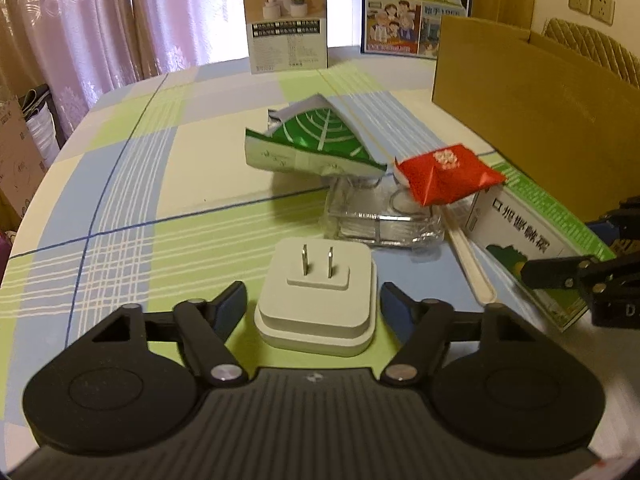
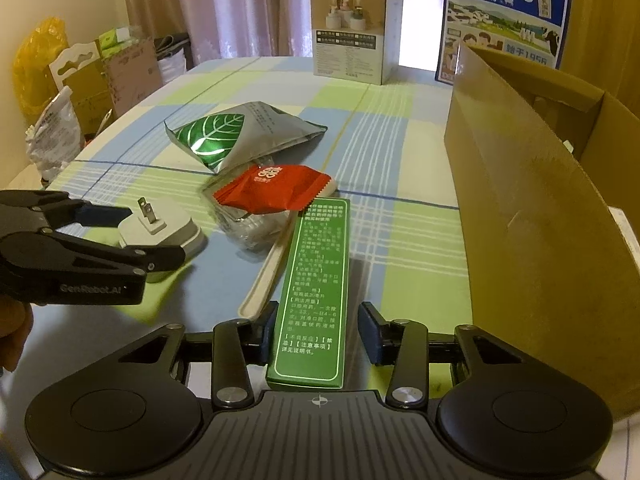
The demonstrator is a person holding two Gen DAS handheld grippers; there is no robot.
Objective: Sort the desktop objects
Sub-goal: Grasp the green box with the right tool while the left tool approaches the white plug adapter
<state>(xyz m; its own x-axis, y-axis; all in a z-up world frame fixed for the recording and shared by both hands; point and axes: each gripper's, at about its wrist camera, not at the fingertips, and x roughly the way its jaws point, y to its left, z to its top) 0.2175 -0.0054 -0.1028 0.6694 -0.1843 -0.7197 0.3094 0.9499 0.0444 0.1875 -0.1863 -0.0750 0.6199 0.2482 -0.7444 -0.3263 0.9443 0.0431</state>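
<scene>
1. Desktop objects all lie on the table (image 1: 120, 184), none visibly sorted yet; judged early in the task.
2. White square plug adapter with two metal prongs (image 1: 316, 304) sits prongs-up between the fingers of the left gripper (image 1: 312, 304); fingers spread wide, a gap showing on each side, nothing held.
3. Long green printed carton (image 2: 316, 288) lies flat between the fingers of the right gripper (image 2: 318, 330); left pad touching or nearly touching its edge, right pad apart from it; fingers open, no grip made.
4. Remaining items clustered mid-table: silver pouch with green leaf print (image 2: 240, 136); red crinkle-edged snack packet (image 2: 276, 192) resting on a clear plastic tray (image 1: 380, 220); pale flat stick-like utensil (image 2: 264, 280) lying just beside the green carton.
5. Open brown cardboard box (image 2: 540, 184) stands at the right of the table, near the carton; judged the likely bin for sorting; its contents mostly hidden.
6. Left to do, as a judgement: close on adapter and carton, move both, then clear the pouch, packet, tray and utensil.
7. Surface: checked cloth in green, blue and cream, flat and smooth.
8. Room: pinkish curtains (image 1: 80, 20) behind; a white product box (image 1: 286, 20) and a blue milk carton case (image 2: 504, 20) upright at the far edge; bags and cardboard boxes piled at the left beside the table; wall sockets at upper right.
</scene>
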